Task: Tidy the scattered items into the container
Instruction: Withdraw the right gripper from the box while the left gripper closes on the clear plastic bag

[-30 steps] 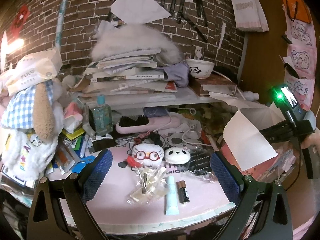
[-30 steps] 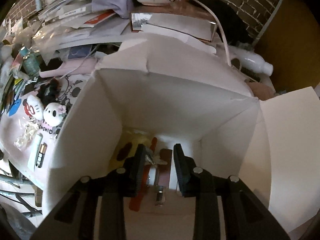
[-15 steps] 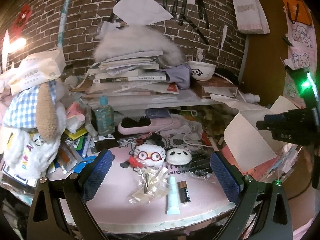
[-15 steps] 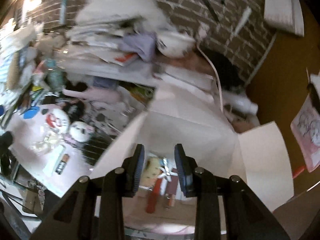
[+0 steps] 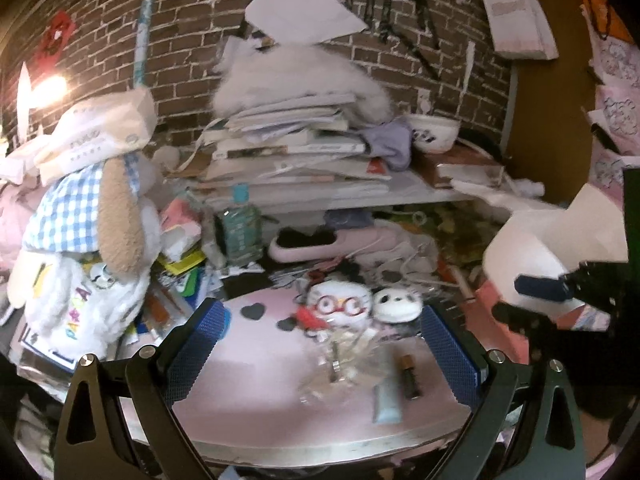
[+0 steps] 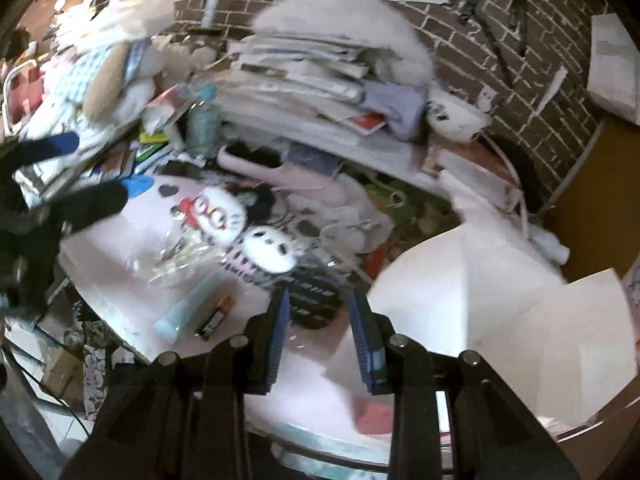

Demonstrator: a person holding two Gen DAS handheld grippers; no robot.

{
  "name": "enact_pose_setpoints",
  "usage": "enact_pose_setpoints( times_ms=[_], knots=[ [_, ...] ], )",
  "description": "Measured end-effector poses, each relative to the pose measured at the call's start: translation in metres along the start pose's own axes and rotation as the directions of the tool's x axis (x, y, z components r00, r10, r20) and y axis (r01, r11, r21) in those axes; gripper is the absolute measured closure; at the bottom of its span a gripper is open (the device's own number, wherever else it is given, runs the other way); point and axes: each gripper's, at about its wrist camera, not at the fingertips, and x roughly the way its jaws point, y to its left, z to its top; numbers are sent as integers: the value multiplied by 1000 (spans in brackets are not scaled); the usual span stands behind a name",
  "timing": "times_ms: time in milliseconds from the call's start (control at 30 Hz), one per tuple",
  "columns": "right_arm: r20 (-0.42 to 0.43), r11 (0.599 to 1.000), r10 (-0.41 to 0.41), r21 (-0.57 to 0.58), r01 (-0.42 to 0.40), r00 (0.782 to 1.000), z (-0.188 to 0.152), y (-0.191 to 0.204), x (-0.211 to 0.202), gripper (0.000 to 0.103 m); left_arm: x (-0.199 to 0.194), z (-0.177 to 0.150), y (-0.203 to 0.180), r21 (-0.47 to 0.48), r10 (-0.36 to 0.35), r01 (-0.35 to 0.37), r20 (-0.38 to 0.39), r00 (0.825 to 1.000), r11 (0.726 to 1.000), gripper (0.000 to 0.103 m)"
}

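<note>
While clutter of stacked books and plush toys crowds the brick wall, the round pink tabletop [image 5: 256,364] keeps open room toward its front edge. There a pale blue tube [image 5: 386,403], a black-and-gold battery [image 5: 410,375] and crinkled clear wrappers [image 5: 344,360] lie together, the open white cardboard box [image 6: 500,308] standing just right. The left gripper [image 5: 320,350] gapes wide and empty; the right gripper [image 6: 318,322] hangs narrowly parted, holding nothing.

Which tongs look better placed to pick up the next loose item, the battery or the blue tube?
Left, probably. The left tongs are wide open, with the battery and blue tube framed between them. The right tongs are narrower, empty, beside the white box.
</note>
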Motion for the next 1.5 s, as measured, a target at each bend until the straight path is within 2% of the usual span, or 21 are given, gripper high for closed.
enact_pose_setpoints(
  times_ms=[133, 300, 400, 500, 700, 900, 1033, 1167, 1267, 1500],
  knots=[
    [50, 999, -26, -29, 27, 998, -16, 20, 11, 75, 20, -11, 12, -2, 13, -13, -48, 999, 1000, 5],
    [5, 1000, 31, 6, -31, 1000, -33, 30, 33, 75, 49, -34, 4, 75, 10, -2, -100, 995, 997, 5],
    [4, 999, 26, 22, -26, 1000, -41, 33, 42, 75, 60, -42, -7, 125, 3, 11, -111, 994, 992, 5],
    [1, 999, 25, 43, -25, 1000, -45, 31, 46, 75, 68, -44, -15, 146, -32, 48, -110, 993, 988, 5],
    [-21, 996, 58, 70, -56, 998, -52, 26, 51, 75, 79, -45, -16, 121, -90, 103, -112, 990, 987, 6],
    [-19, 994, 75, 84, -73, 997, -54, 24, 50, 75, 87, -49, -11, 76, -124, 136, -145, 982, 988, 21],
    [-23, 993, 86, 88, -84, 996, -54, 24, 52, 75, 94, -52, -8, 53, -140, 151, -169, 976, 987, 36],
    [-25, 991, 91, 95, -89, 996, -54, 23, 53, 75, 98, -53, -7, 57, -133, 145, -168, 977, 988, 41],
    [-24, 991, 93, 99, -90, 995, -54, 22, 53, 75, 99, -54, -5, 57, -122, 134, -169, 978, 989, 55],
    [-20, 990, 93, 108, -91, 995, -55, 21, 54, 75, 103, -51, -2, 51, -126, 137, -180, 976, 989, 71]
  ],
)
